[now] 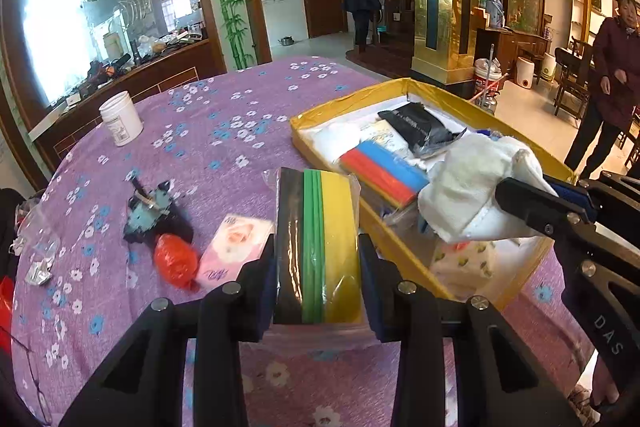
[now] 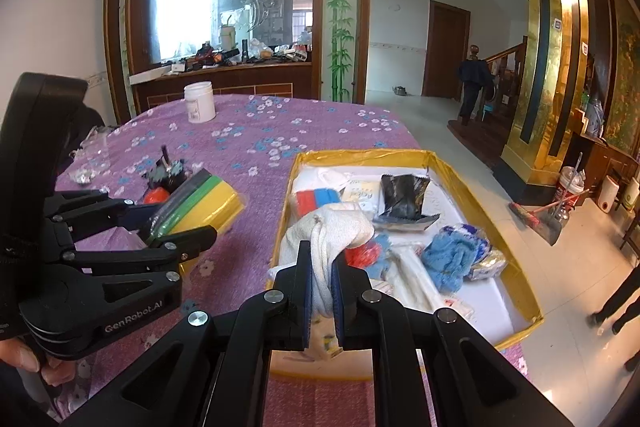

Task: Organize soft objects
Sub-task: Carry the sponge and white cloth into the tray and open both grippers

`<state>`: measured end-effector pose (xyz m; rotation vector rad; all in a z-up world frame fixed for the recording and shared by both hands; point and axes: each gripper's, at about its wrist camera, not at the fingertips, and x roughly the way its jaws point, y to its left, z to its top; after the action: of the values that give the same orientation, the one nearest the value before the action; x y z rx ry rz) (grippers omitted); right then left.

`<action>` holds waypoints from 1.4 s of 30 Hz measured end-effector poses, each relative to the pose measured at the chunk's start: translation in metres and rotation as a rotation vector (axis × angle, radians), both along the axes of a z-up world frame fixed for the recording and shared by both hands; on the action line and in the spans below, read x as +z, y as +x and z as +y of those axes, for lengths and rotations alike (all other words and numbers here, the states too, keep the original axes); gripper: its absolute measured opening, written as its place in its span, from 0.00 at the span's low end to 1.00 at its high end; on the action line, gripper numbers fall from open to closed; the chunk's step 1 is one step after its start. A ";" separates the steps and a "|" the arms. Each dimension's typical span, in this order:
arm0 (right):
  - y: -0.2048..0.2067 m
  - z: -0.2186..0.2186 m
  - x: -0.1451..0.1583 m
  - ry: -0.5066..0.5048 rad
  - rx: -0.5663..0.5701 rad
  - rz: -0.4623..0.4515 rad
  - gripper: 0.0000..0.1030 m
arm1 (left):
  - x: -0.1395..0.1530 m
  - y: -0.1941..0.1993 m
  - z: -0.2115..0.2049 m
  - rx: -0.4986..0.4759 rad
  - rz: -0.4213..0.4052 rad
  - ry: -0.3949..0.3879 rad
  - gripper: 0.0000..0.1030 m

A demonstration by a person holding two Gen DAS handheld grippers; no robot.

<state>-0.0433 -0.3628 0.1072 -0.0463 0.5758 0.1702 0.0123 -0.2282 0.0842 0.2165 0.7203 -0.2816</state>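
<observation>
Above the yellow box rim, white cloth in right tool.

Left wrist view: sponge pack centre frame, between the left gripper fingers, above the table. Box right of centre on the table; cloth over its right part, pinched by the right gripper entering from right edge. Tissue pack and knotted bag lower left of sponge pack. Jar upper left, far side of table.
</observation>
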 end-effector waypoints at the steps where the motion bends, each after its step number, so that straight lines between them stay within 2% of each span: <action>1: 0.003 -0.006 0.003 0.013 -0.009 -0.004 0.09 | 0.002 0.004 -0.004 -0.005 0.002 -0.006 0.34; 10: 0.050 -0.064 0.010 0.163 -0.141 0.023 0.09 | 0.012 0.047 -0.038 -0.023 0.051 -0.101 0.35; 20: 0.118 -0.088 -0.016 0.218 -0.230 0.167 0.09 | -0.028 0.098 -0.074 -0.009 0.148 -0.136 0.34; 26: 0.136 -0.092 -0.045 0.239 -0.277 0.264 0.11 | -0.038 0.090 -0.081 -0.030 0.086 -0.096 0.37; 29: 0.133 -0.096 -0.044 0.262 -0.281 0.240 0.11 | -0.041 0.085 -0.085 -0.047 0.050 -0.076 0.41; 31: 0.132 -0.099 -0.045 0.306 -0.257 0.237 0.14 | -0.042 0.084 -0.087 -0.055 0.034 -0.067 0.53; 33: 0.130 -0.100 -0.045 0.326 -0.246 0.226 0.26 | -0.043 0.080 -0.090 -0.065 0.022 -0.060 0.61; 36: 0.125 -0.103 -0.043 0.353 -0.238 0.203 0.35 | -0.042 0.076 -0.093 -0.074 -0.007 -0.047 0.66; 39: 0.121 -0.103 -0.041 0.360 -0.237 0.175 0.36 | -0.039 0.073 -0.093 -0.066 -0.026 -0.051 0.73; 42: 0.115 -0.103 -0.037 0.357 -0.244 0.138 0.36 | -0.037 0.072 -0.093 -0.060 -0.044 -0.046 0.74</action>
<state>0.0721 -0.4655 0.0705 0.3835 0.6763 0.0369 0.0845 -0.3217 0.0472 0.2003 0.6639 -0.3490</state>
